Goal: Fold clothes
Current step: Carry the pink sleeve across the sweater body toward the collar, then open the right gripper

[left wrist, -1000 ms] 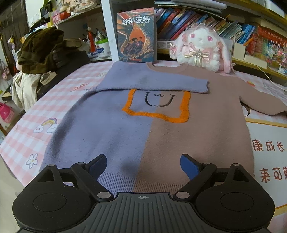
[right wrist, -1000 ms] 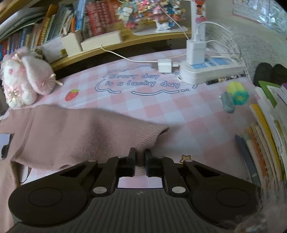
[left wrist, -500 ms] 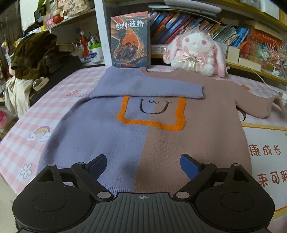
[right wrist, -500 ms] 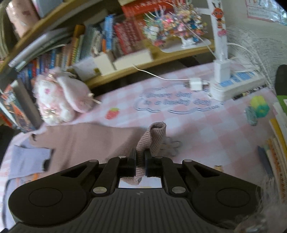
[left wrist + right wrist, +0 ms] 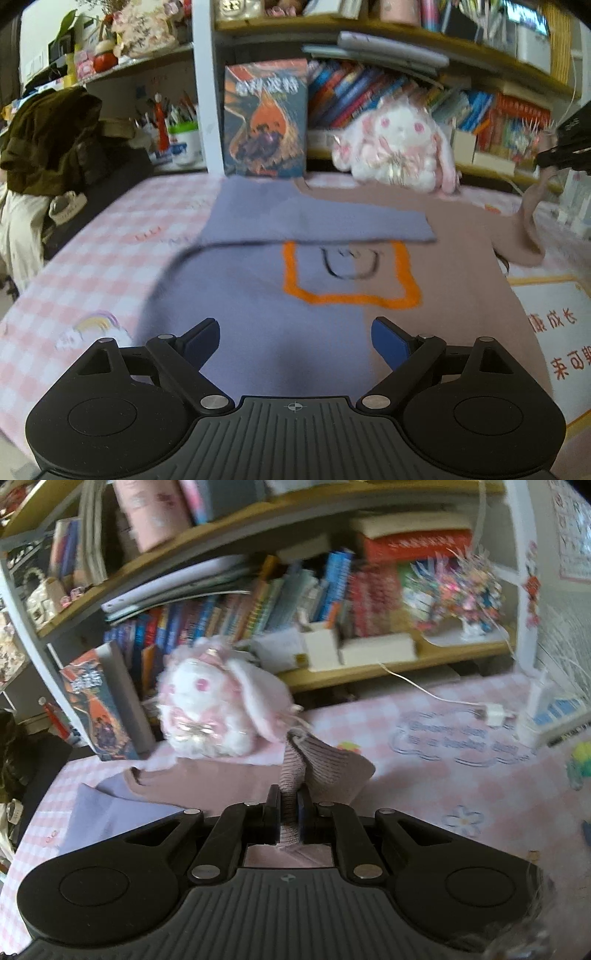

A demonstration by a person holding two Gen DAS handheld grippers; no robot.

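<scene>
A half lilac, half dusty-pink sweater point(image 5: 332, 325) with an orange square motif lies flat on the pink checked tablecloth point(image 5: 92, 280). Its lilac sleeve point(image 5: 317, 221) is folded across the chest. My left gripper point(image 5: 295, 338) hovers open over the hem, nothing between its blue pads. My right gripper point(image 5: 289, 805) is shut on the ribbed cuff of the pink sleeve point(image 5: 328, 771), lifted off the table. In the left wrist view that right gripper point(image 5: 546, 158) shows at the right edge with the pink sleeve point(image 5: 528, 221) hanging from it.
A plush rabbit point(image 5: 395, 147) and an upright book point(image 5: 266, 118) stand behind the collar, under bookshelves point(image 5: 295, 605). Dark clothes point(image 5: 51, 140) are piled at the left. A power strip point(image 5: 546, 716) with a cable lies at the far right. A white printed sheet point(image 5: 554, 339) lies right of the sweater.
My right gripper rose and swung left with the pink cuff, lifting the sleeve off the table toward the sweater's body. My left gripper, still open, shifted over the hem.
</scene>
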